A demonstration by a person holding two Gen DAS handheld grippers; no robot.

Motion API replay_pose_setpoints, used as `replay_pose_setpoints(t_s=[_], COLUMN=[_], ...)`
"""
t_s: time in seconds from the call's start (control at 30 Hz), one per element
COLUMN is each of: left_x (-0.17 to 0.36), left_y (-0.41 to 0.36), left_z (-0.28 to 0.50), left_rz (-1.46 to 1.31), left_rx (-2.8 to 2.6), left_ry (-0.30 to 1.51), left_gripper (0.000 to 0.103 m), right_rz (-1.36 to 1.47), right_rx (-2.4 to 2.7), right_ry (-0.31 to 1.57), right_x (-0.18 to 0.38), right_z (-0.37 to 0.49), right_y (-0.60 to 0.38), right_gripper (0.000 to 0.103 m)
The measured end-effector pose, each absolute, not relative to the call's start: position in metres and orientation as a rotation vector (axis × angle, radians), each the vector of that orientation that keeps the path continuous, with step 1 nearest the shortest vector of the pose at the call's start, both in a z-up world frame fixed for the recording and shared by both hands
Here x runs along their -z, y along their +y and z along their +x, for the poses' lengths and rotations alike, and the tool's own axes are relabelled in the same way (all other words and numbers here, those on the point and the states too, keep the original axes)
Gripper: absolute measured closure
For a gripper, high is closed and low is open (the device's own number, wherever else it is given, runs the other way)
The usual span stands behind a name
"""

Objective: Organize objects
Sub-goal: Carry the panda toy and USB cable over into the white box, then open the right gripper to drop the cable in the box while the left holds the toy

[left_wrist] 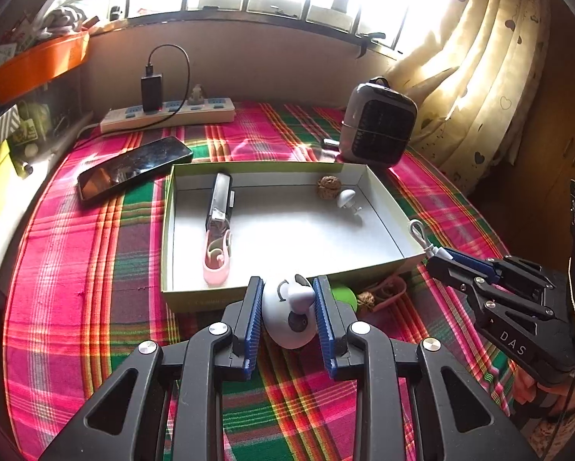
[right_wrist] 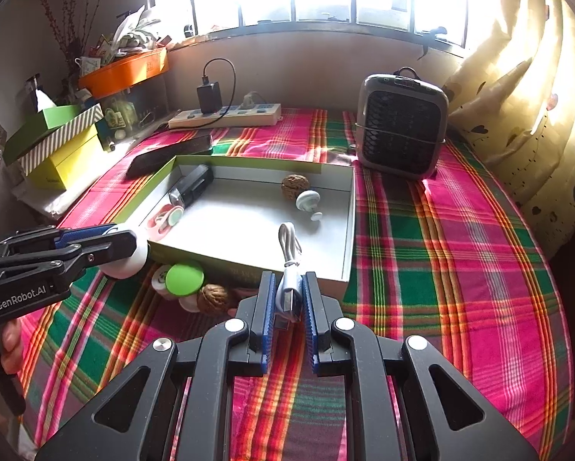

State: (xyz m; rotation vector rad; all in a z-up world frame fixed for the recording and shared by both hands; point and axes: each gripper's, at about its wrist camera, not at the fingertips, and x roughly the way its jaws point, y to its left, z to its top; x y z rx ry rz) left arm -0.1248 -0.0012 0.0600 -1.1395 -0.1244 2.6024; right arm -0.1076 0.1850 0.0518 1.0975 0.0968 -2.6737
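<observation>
Plaid-covered tabletop [right_wrist: 441, 269] held the box [left_wrist: 387, 207]. Left claw [left_wrist: 287, 307] gripped a white egg-shaped gadget [left_wrist: 287, 326], possibly a mouse; right claw [right_wrist: 289, 299] pinched a USB cable [right_wrist: 289, 253]. The cable's loose loop could snag the box rim.

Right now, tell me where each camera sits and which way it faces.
Left wrist: sits on the left tool, looking down at the box and toward the window; shows its fingers shut on a white mouse, with the right tool at the right.
Right wrist: sits on the right tool, facing the same way; shows its fingers shut on a white cable, with the left tool at the left.
Shared: box, heater, power strip.
</observation>
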Motion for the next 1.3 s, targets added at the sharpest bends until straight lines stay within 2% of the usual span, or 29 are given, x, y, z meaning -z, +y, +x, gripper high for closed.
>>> replay_pose_setpoints(t_s=[0.6, 1.3], left_x=[-0.06, -0.028], left_y=[0.005, 0.025], left_z=[-0.188, -0.252], left_rz=[-1.156, -1.252], left_rx=[-2.612, -2.587], left_ry=[-0.075, 0.031], left_gripper=[0.079, 0.079], right_rz=[1.176, 1.256], right_rx=[2.607, 2.574], right_ry=[0.146, 0.234], right_x=[-0.04, -0.016], right_z=[-0.169, -0.201], right_y=[0.177, 0.173], right_gripper=[0.088, 0.088])
